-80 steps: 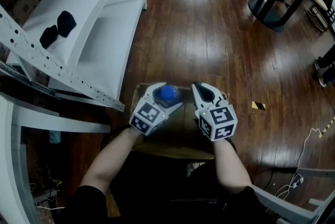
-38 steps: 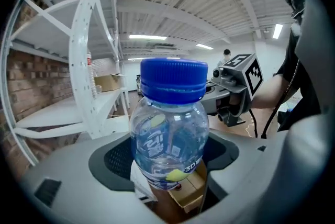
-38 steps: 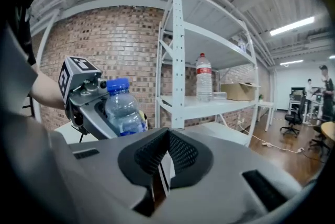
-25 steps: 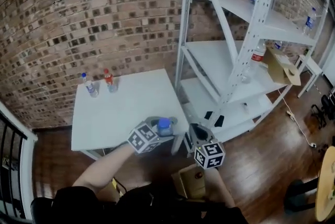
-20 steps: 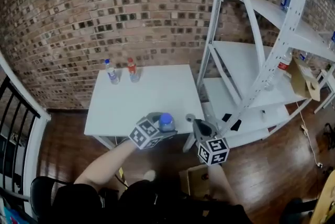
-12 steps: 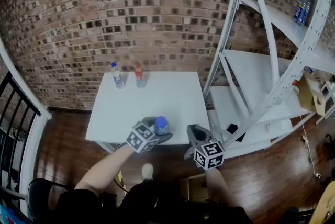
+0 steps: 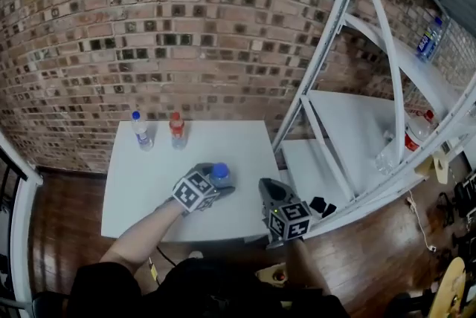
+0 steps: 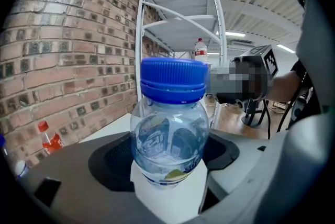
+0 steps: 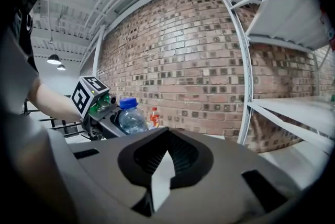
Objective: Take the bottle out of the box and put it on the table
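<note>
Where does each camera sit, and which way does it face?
Head view: on the person's head, looking down at the white table; left gripper, right gripper and left forearm show.
Left gripper view: on the left gripper, along its jaws, shut on the clear blue-capped plastic bottle.
Right gripper view: on the right gripper, over empty jaws toward the brick wall.
Shared: it also shows the left gripper holding that bottle.

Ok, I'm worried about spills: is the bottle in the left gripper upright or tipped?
Upright: the bottle stands cap-up in the left gripper, and the right gripper view shows it vertical against the wall.
</note>
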The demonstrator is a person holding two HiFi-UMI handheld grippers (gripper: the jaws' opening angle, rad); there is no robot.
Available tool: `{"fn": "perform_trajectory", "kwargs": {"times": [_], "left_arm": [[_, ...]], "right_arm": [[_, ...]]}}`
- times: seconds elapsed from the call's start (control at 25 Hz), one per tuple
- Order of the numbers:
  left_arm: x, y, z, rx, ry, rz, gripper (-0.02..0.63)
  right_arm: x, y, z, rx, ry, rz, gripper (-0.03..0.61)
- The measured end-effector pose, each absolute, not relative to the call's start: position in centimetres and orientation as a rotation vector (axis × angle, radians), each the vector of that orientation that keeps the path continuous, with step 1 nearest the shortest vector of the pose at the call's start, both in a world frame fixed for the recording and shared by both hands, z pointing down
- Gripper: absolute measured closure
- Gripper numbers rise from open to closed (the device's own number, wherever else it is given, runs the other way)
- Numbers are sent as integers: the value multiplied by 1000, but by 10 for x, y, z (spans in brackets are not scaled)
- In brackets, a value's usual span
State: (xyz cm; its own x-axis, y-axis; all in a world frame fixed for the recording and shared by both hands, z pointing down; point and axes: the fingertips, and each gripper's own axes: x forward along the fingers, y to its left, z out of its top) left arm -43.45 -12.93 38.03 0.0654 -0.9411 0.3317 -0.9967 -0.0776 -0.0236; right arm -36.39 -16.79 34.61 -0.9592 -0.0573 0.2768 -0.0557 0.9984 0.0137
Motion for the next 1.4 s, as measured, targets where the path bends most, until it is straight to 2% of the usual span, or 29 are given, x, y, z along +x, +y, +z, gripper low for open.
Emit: {"fn": "perform_trajectory", "kwargs": {"times": [0.28, 0.88, 1.4], "left_arm": [[-514, -143, 389, 2048, -2006, 371, 252], [-592, -201, 433, 1774, -2116, 339, 252], [-585, -245, 495, 1749, -2066, 401, 250]], "right_arm": [[-432, -166, 359, 52, -2830, 6, 574], [-507, -232, 404, -127, -2753, 112, 574], [-515, -266, 464, -160, -2649, 218, 574]]}}
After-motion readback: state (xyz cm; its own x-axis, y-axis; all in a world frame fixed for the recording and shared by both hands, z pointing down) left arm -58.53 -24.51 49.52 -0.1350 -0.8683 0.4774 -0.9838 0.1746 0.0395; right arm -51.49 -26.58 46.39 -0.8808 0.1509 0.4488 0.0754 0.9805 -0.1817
